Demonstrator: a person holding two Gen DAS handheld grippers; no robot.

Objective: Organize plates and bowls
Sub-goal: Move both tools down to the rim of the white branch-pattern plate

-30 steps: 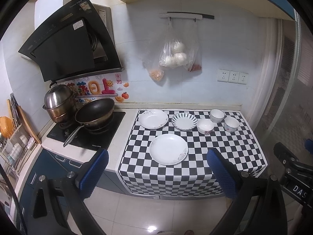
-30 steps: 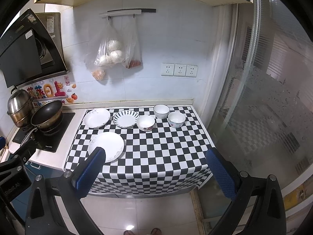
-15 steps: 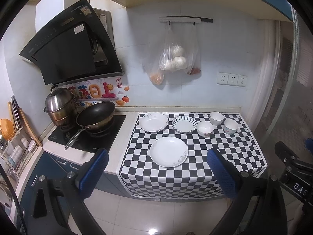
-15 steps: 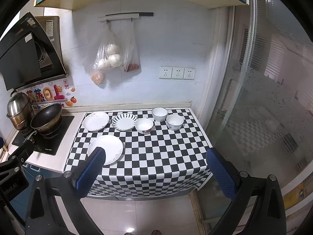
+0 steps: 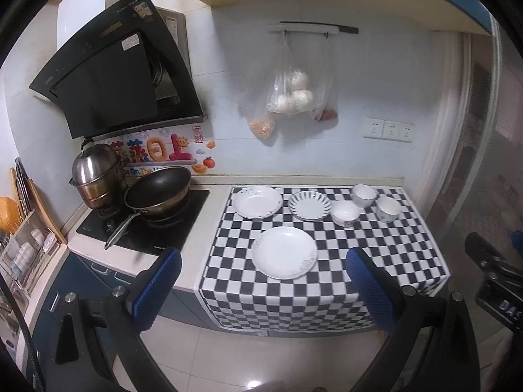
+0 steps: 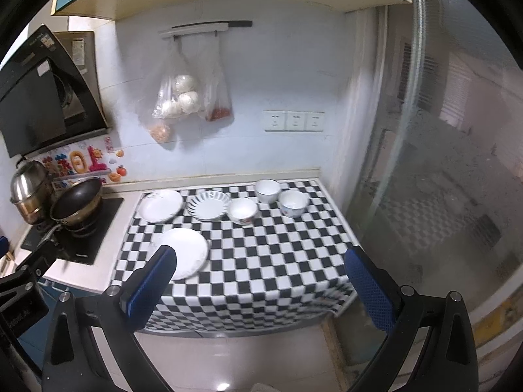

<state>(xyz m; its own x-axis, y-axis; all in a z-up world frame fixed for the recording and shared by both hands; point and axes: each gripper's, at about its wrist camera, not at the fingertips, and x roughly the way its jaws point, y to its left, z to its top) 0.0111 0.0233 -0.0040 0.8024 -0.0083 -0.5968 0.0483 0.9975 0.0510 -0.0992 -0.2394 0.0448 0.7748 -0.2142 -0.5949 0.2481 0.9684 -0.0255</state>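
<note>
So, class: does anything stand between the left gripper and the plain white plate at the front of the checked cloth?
Nothing visible does. The left gripper hangs open in front of the counter, and the white plate lies alone near the cloth's front edge. The other dishes sit behind it.

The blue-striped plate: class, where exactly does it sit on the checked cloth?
In the left wrist view, the blue-striped plate sits in the back row, between the white plate on its left and a small bowl on its right.

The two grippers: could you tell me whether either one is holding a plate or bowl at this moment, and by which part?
Nothing is held. The left gripper and right gripper are both open and empty, back from the counter; the plates and bowls sit untouched on the checkered cloth.
</note>
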